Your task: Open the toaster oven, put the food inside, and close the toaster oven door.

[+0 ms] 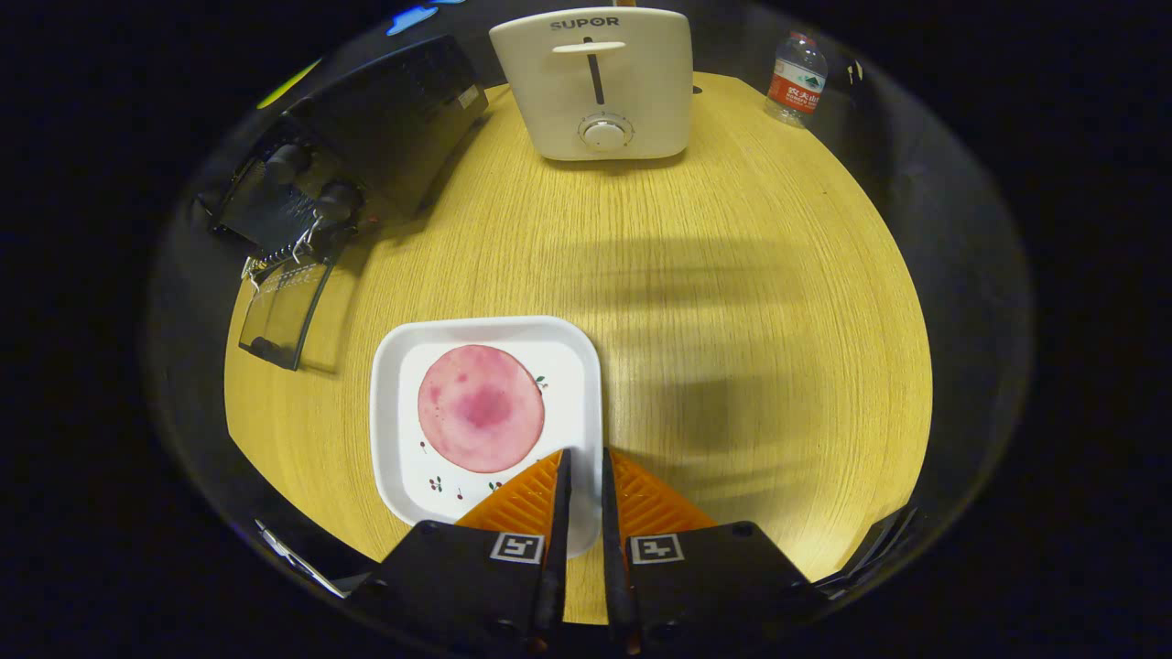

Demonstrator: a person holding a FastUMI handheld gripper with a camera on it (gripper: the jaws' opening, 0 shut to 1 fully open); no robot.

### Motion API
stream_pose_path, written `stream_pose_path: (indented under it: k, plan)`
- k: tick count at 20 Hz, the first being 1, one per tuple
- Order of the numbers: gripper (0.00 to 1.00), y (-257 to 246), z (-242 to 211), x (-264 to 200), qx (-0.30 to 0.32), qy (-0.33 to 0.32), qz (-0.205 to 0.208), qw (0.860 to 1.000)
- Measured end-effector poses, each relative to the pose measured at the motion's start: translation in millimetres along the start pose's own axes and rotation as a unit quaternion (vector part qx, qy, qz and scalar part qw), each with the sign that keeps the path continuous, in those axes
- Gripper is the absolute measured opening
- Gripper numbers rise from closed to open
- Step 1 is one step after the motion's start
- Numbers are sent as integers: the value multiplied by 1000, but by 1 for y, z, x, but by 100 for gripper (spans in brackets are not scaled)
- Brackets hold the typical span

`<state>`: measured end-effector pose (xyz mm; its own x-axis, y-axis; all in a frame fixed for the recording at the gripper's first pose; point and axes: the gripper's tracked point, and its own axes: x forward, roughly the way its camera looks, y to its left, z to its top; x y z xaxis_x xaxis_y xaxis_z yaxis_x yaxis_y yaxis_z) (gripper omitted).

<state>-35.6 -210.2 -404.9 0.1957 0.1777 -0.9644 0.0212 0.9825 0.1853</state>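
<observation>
Gripper view: we list the gripper [580, 458] with its orange fingers [522, 499] nearly closed, a narrow gap between them, nothing held. Its tips hang over the right rim of a white square plate [394, 412] bearing a round pink slice of food [481, 407]. Far left, black toaster oven [385, 119], glass door [284, 311] lowered open. Beyond: white toaster [595, 82], water bottle [796, 78], on wooden table [751, 320].

Black gripper [580, 476], ribbed orange fingers [526, 499], square black-and-white markers, nearly closed
</observation>
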Motion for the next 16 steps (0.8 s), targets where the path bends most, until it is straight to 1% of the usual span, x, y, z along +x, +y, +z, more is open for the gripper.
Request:
stream_pose_path:
  k: [2, 5, 6, 7, 8, 10, 12, 16]
  plan:
    - [20, 0, -1, -1, -5, 6, 1, 1000]
    - [20, 1, 1, -4, -30, 10, -7, 999]
    - [10, 3, 2, -4, -30, 10, -12, 999]
    - [6, 0, 2, 1, -31, 5, -6, 999]
    - [6, 1, -1, 0, -30, 9, 3, 1000]
    - [3, 2, 1, 1, -12, 5, 25, 1000]
    - [2, 3, 2, 2, 8, 6, 50, 999]
    - [2, 0, -4, -2, 63, 12, 85, 994]
